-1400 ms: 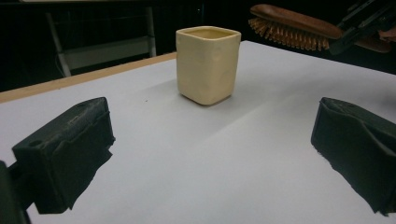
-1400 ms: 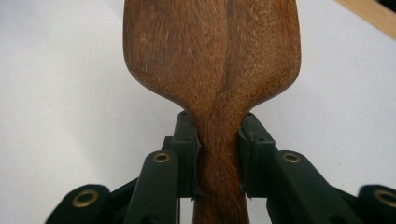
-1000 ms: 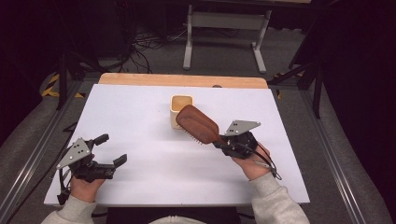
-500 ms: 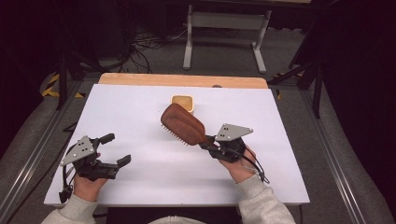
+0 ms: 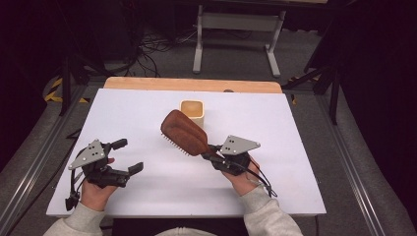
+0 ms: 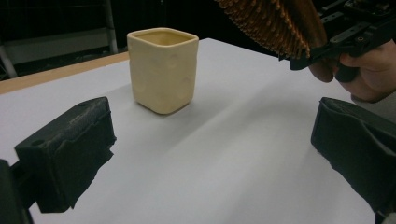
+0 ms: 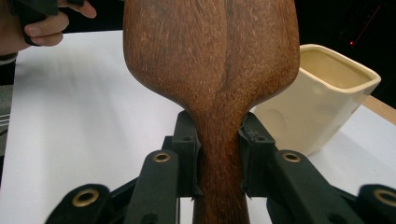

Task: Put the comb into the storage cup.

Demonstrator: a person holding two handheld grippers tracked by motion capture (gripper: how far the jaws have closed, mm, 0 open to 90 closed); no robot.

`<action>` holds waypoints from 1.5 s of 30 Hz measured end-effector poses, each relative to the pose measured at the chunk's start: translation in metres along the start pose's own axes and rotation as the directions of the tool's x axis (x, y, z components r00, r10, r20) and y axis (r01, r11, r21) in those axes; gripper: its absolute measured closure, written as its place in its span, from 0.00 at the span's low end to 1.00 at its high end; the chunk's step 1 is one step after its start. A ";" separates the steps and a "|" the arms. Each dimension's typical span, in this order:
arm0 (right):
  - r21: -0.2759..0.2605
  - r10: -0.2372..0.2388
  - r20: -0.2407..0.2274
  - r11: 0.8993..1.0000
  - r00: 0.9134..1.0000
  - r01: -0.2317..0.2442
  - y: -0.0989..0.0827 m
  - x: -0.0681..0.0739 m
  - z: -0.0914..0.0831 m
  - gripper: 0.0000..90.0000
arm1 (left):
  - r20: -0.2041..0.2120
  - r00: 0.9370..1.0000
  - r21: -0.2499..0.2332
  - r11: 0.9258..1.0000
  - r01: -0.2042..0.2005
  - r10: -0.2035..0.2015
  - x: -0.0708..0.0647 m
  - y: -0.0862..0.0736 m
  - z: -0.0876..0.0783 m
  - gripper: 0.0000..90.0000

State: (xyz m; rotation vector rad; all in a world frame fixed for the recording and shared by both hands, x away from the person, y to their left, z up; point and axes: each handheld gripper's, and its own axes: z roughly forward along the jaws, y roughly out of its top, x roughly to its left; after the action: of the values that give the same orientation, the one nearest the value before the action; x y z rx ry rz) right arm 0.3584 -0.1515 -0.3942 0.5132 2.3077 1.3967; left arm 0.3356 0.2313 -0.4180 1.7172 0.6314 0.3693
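The right gripper [image 5: 209,151] has its jaws clamped on the handle of an oval brown wooden hairbrush [image 5: 184,132], held above the white table [image 5: 295,147] with its bristles facing down and its head just in front of a cream square ceramic cup [image 5: 192,111] that stands upright. The left gripper [image 5: 129,155], low over the table's near left corner, has its jaws spread wide with nothing between them. No brand, label or writing can be read on the hairbrush or cup.

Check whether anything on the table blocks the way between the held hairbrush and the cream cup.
Nothing visible does. The right gripper holds the wooden hairbrush by its handle, just in front of the cream cup; only bare white table lies around them. The open left gripper sits off to the side.
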 end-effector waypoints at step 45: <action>0.005 -0.023 0.019 1.000 1.000 0.023 -0.003 0.007 0.005 0.80 | 0.108 0.994 0.094 0.996 0.009 -0.020 -0.031 0.058 0.081 0.02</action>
State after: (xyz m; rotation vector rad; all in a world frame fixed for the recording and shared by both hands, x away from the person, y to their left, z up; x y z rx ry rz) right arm 0.3550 -0.1459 -0.4002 0.4974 2.2954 1.3696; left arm 0.3678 0.1404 -0.3786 1.8078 0.5888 0.2370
